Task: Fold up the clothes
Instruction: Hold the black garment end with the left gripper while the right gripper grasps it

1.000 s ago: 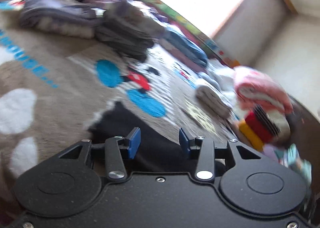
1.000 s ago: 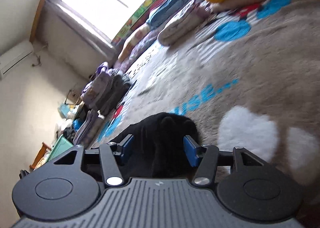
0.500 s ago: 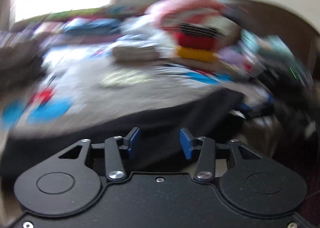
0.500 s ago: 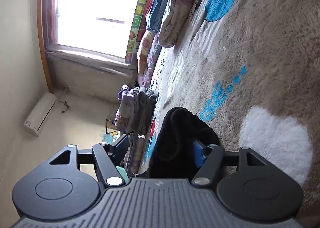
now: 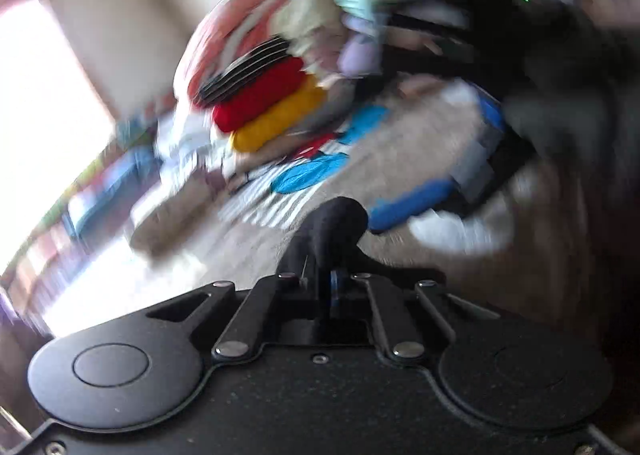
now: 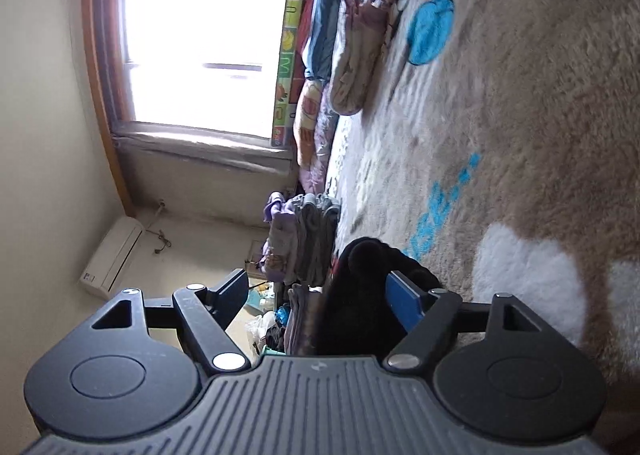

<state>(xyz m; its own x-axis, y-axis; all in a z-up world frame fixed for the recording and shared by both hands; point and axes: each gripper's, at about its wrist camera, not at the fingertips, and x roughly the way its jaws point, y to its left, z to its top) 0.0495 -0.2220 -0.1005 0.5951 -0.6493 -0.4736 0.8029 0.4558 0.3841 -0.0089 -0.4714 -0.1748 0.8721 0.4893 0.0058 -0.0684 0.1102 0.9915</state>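
- Jaws on left gripper (image 5: 323,287) pinched tight on black garment (image 5: 332,227), bunched fold sticking up past the tips.
- Right gripper (image 6: 320,295) jaws opening; same black garment (image 6: 360,295) between them, over tan blanket (image 6: 520,115).

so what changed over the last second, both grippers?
Left gripper: jaws were open above the black garment, now shut on a bunch of it; its view swung from the folded stacks toward the red and yellow pile. Right gripper: rolled so the rug now runs up the right of its view; jaws opening, the garment between them, the left pad clear of it. The piles look unmoved.
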